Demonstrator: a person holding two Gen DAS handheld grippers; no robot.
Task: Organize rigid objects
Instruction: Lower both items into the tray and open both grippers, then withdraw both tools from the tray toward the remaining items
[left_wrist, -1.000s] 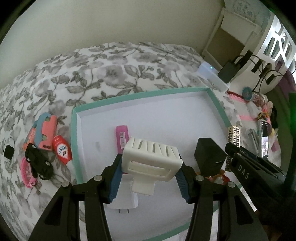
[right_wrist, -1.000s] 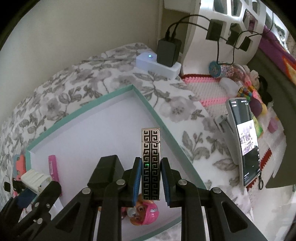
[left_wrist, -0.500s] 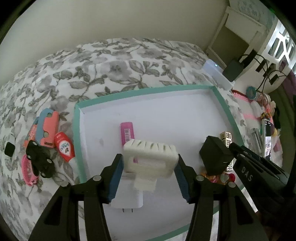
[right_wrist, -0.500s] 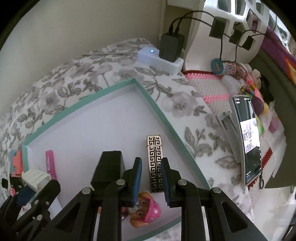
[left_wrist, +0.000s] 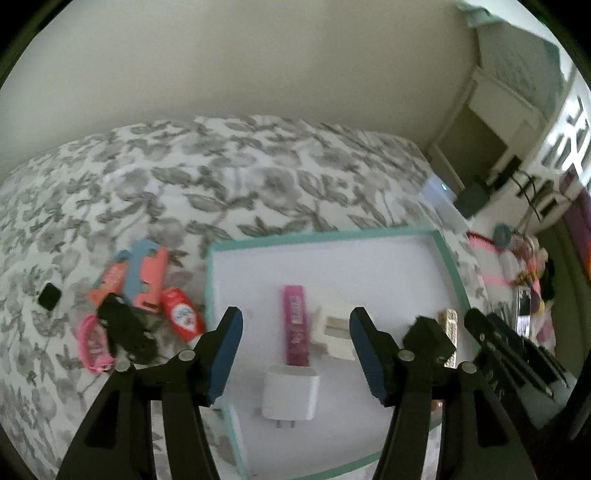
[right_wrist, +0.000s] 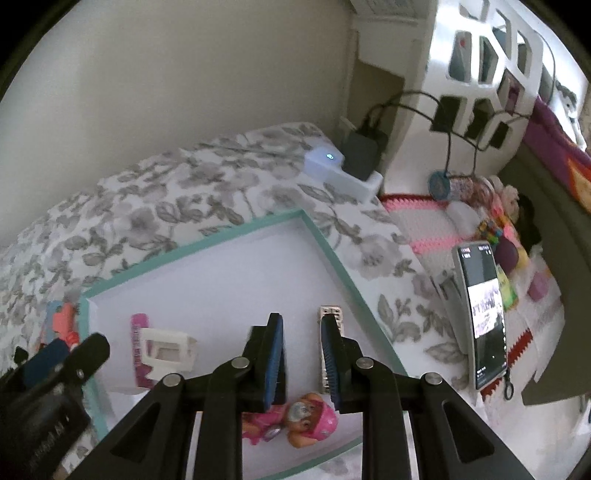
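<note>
A white tray with a teal rim (left_wrist: 448, 258) (right_wrist: 343, 269) lies on the floral bed. In it lie a cream slotted plastic piece (left_wrist: 334, 328) (right_wrist: 166, 349), a pink stick (left_wrist: 295, 325), a white charger plug (left_wrist: 290, 393), a black cube (left_wrist: 428, 338), a gold-patterned lighter (left_wrist: 448, 328) (right_wrist: 327, 314) and a pink pup figure (right_wrist: 295, 421). My left gripper (left_wrist: 295, 354) is open and empty above the tray, back from the cream piece. My right gripper (right_wrist: 301, 360) is open and empty, just above the lighter.
Left of the tray lie a red tube (left_wrist: 183, 314), a coral and blue toy (left_wrist: 140, 280), a black toy car (left_wrist: 125, 328) and a pink band (left_wrist: 92, 347). A phone (right_wrist: 482, 310), toys and a white power strip (right_wrist: 340, 173) sit to the right.
My left gripper let go of the cream slotted piece, which now lies in the tray, and pulled back. My right gripper released the gold lighter into the tray and rose.
</note>
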